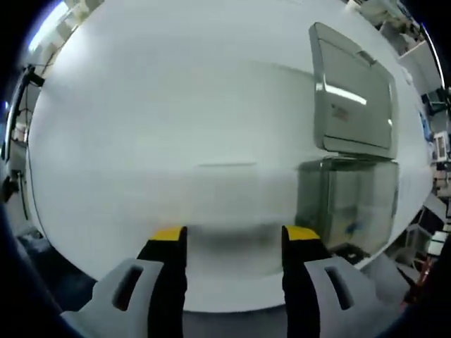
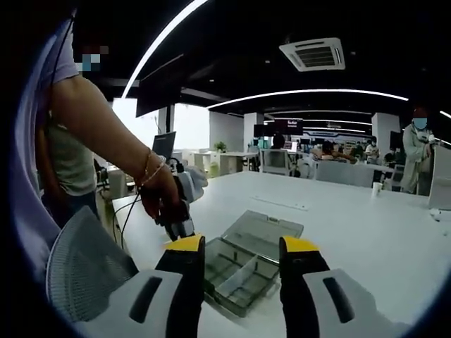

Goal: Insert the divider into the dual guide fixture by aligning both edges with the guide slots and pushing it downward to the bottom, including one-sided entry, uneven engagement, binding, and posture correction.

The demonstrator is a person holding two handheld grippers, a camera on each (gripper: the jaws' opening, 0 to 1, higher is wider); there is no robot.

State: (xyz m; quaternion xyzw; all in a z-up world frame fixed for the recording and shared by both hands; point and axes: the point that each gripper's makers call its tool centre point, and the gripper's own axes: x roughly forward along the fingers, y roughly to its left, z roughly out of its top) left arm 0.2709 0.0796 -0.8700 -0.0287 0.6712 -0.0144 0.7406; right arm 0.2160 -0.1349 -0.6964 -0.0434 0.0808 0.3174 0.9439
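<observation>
Right now both tongs, left [image 1: 234,236] and right [image 2: 242,246], gape wide, empty; the clear box [image 2: 246,264] sits just ahead of the right—find the divider first.

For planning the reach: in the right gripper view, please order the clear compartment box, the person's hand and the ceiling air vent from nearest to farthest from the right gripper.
1. Clear compartment box, on the table between the jaws.
2. Person's hand, upper left.
3. Ceiling air vent, high above, farthest.
</observation>
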